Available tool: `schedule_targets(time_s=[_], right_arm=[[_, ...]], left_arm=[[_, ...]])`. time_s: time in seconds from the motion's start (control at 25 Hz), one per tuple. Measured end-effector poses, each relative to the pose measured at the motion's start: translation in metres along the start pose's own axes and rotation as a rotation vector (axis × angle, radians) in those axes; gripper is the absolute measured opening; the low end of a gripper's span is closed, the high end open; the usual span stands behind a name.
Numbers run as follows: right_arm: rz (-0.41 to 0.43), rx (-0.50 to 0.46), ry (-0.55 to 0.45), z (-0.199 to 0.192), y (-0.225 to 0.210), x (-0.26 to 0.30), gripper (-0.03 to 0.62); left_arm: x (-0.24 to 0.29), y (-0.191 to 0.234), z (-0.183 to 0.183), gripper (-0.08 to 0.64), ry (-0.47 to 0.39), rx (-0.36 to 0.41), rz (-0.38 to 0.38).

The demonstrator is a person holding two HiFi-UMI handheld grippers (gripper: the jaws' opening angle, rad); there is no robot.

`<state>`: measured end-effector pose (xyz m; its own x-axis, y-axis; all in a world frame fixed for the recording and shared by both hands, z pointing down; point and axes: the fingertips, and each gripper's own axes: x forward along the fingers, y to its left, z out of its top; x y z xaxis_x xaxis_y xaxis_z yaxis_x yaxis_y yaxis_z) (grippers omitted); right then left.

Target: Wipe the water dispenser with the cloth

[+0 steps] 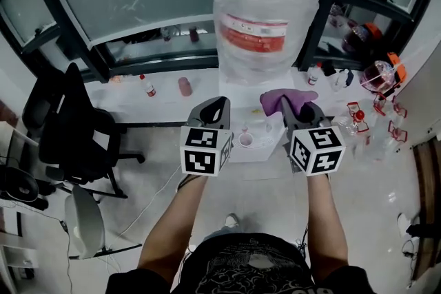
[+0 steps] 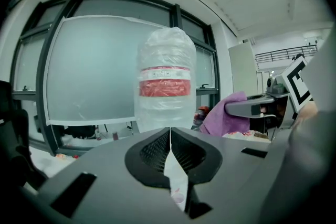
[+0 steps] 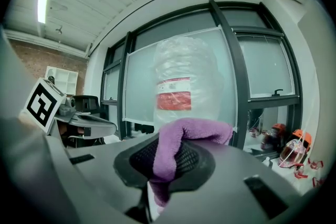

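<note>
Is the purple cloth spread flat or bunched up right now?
Bunched up: the purple cloth is pinched in the jaws of the right hand-held gripper, folded over their tips in a lump.

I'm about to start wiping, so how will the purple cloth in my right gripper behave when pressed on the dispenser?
Likely floppy: the cloth droops over the jaws of the right gripper, which are clamped on it. It looks light and fuzzy, so it will probably drag rather than slide, and its loose end may fold under.
</note>
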<state>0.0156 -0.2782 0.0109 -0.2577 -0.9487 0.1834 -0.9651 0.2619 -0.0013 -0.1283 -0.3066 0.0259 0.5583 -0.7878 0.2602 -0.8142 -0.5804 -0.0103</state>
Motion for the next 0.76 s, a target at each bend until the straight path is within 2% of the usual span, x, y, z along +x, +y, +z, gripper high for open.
schedule_targets(time_s=[0.48, 0.76], right_arm=[[-0.054, 0.002, -0.004, -0.003, 0.005, -0.005, 0.041], [-0.066, -0.009, 0.002, -0.002, 0.015, -0.007, 0.041]], left_arm=[[-0.007, 0.015, -0.008, 0.028, 0.008, 0.027, -0.029], [-0.010, 0.020, -0.012, 0.028, 0.011, 0.009, -0.044]])
